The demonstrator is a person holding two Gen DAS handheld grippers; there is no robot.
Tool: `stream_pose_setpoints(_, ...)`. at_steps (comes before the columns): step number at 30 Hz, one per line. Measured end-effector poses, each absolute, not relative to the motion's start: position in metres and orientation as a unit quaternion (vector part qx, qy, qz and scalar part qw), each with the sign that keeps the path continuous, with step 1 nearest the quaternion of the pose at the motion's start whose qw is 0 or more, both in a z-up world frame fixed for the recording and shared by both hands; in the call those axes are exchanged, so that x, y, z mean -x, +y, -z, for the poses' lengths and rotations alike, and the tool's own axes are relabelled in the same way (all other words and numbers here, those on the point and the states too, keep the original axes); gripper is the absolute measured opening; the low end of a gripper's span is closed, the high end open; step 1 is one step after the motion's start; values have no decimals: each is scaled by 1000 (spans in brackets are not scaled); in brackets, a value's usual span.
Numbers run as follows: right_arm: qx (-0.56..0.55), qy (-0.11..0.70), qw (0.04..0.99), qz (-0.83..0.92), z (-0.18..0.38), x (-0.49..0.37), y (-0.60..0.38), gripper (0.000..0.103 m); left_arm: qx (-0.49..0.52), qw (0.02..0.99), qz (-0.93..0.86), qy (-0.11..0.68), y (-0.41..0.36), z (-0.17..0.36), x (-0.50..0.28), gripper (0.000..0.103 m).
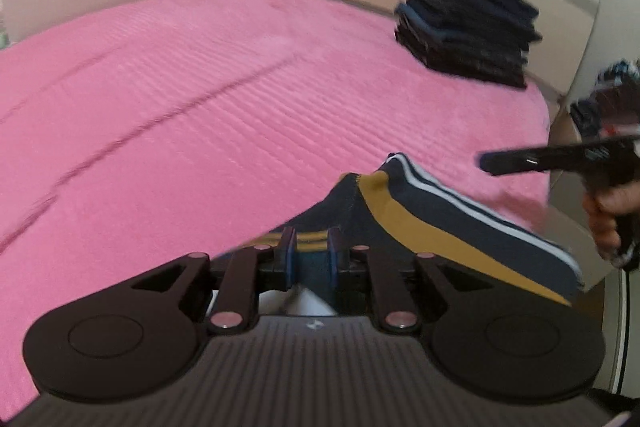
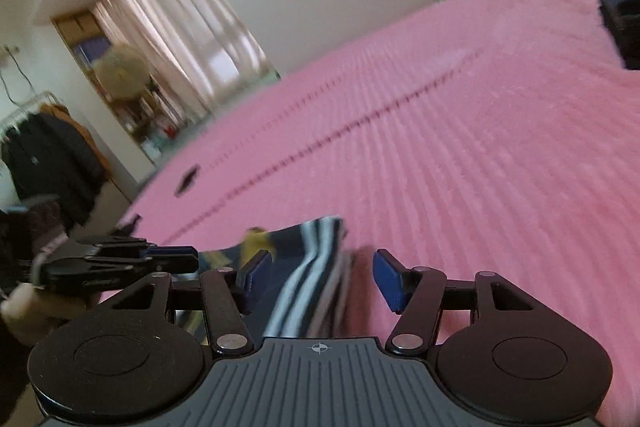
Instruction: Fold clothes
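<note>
Item: striped garment (image 1: 404, 215), dark navy with mustard-yellow and white bands, lying at the near edge of a bed covered by a pink ribbed bedspread (image 1: 200, 99); part of the cloth is raised off the cover and the rest trails toward the right edge of the bed. Left hand-held gripper (image 1: 312, 251): blue pads drawn narrow and pinched on a fold of the garment, navy cloth with yellow stripes showing between them. Right hand-held gripper (image 2: 320, 279): blue pads (image 2: 386, 279) spread wide, the striped end of the garment lying in the gap between them; whether either pad touches the cloth cannot be told because of motion blur. In the left wrist view the right hand-held gripper appears at the far right edge as a dark bar held by a person's hand (image 1: 608, 215), just beyond the garment's trailing end. In the right wrist view the left hand-held gripper shows at the left, low over the bed edge, fingers close together. Stack of folded dark clothes (image 1: 468, 31): navy and black pieces, piled at the far right part of the bed near the wall, well apart from the striped garment. Background, right wrist view: pale curtains (image 2: 176, 27) and a rack of hanging dark coats (image 2: 52, 155) at the left.
</note>
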State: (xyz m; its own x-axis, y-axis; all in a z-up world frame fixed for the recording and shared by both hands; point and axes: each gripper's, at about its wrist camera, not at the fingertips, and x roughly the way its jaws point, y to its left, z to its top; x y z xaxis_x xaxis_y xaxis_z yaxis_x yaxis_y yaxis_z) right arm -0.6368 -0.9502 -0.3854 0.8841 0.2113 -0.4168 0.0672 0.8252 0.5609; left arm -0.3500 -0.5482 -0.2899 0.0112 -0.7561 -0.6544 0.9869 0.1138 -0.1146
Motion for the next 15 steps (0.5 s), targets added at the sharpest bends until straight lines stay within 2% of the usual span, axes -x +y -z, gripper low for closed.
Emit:
stream_pose_setpoints(4,-332,214,914,-93,392,684,-912,59,-198,687,634,295,-501,287,365,12)
stream_pose_setpoints(9,-328,244,909,-80,425,702,-876,59,-247,683,603,330,-468,315,379,12)
stream_pose_setpoints(15,-349,220,907,-80,419,699,-885,59,-260,676,619,303,-485,288,401,13)
